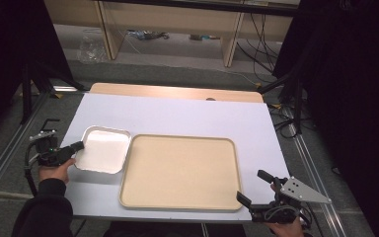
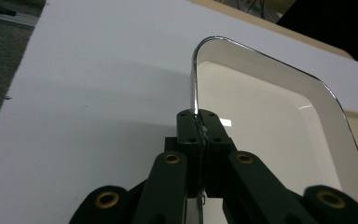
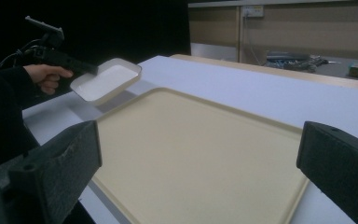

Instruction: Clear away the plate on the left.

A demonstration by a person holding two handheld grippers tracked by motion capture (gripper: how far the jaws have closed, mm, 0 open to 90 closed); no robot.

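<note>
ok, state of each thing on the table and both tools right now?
White dish: empty, lifted off the table, held by its rim.
Beige tray: empty, flat on the table.
Left tool: shut on the dish's rim.
Right tool: open, holding nothing, near the tray's corner.

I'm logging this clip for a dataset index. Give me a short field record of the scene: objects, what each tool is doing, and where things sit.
surface: white table top
large item: beige tray, flat on the table, nothing in it
small item: white dish, left of the tray, lifted off the table in the right gripper view
left tool: shut on the white dish's rim
right tool: open, holding nothing, near the tray's near right corner
</note>
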